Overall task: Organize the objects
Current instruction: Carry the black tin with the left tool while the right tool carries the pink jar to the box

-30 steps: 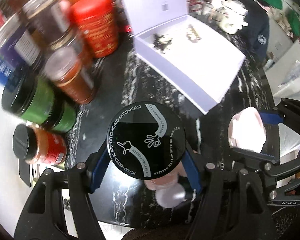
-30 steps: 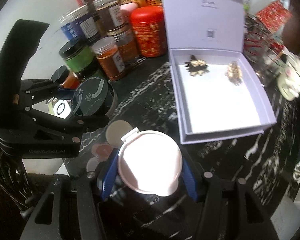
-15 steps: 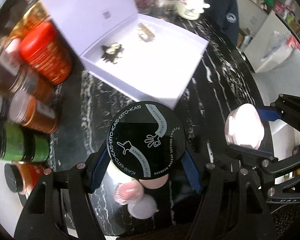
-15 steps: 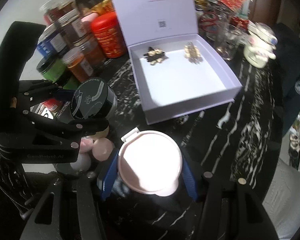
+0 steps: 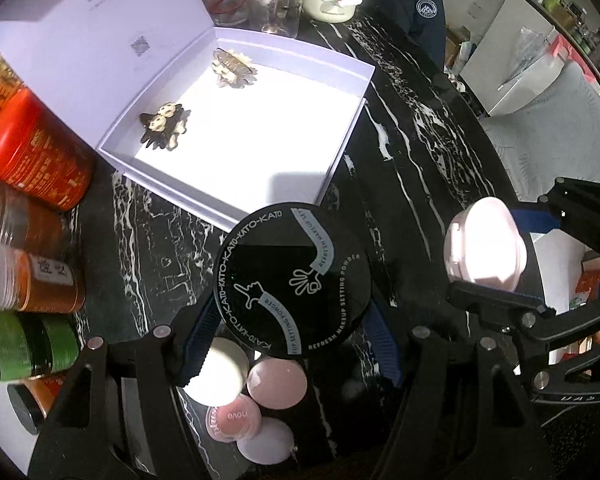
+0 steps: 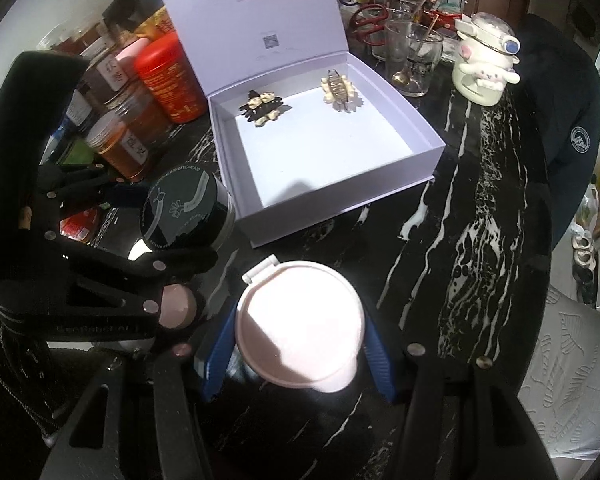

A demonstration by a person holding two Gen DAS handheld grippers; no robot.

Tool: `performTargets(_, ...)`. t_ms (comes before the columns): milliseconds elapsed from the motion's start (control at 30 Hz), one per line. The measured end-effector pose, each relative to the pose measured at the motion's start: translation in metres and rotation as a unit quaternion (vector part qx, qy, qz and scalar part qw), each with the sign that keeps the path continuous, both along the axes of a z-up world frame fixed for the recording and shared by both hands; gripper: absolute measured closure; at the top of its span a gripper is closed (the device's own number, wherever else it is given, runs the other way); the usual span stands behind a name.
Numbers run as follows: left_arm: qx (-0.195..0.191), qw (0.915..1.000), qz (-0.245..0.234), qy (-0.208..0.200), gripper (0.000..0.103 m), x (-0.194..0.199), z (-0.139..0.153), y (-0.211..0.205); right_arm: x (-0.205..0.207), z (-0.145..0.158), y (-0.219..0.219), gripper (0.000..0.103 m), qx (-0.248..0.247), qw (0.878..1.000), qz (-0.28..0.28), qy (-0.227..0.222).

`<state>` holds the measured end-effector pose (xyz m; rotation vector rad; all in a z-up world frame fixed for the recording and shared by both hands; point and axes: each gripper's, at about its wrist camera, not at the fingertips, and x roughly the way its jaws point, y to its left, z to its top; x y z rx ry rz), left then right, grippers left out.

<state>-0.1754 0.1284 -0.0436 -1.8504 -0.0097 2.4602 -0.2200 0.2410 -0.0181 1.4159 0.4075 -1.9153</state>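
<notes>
Table (image 5: 432, 128): black marble with white veins, and it fills most of both my views.
Gift box (image 5: 340, 148): pale lilac, lid up, with a small code square and a faint line of print inside the lid that I cannot read. In my left view it sits at about 11 o'clock. A second ago it lay at about 1 o'clock there, so it has swung across the frame.
Red canister (image 5: 32, 156): gold print on the side, too small for me to read, at 9 o'clock in the left view beside the box.
Powder jar (image 5: 294, 286): black lid printed "KATO-KATO-KATO" round the rim and "REFRESH MAKEUP SETTING POWDER". It sits dead centre in my left view, just short of the box's near edge.
Left gripper (image 5: 292, 340): its blue pads pinch the powder jar from both sides, the same grip as a second ago.
Pink compact (image 6: 300, 324): plain cap with a hinge tab and no writing I can see, low centre in my right view, above bare marble.
Right gripper (image 6: 296, 354): clamped on the pink compact, hold unchanged.
Orange spice jar (image 5: 40, 284): white label with two characters.
Small round pot (image 5: 234, 418): pink, reads "novo", at 6 o'clock under the powder jar among three plain discs.
Hair clips (image 5: 164, 124): two in the box, far end.
</notes>
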Motion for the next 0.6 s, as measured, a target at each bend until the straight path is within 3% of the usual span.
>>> performTargets(600,0.002,0.9997,0.019,-0.018,0.037,-0.056,-0.019,-0.026,-0.069,-0.018,-0.032,0.043,0.015,0.999,0.033,-0.004)
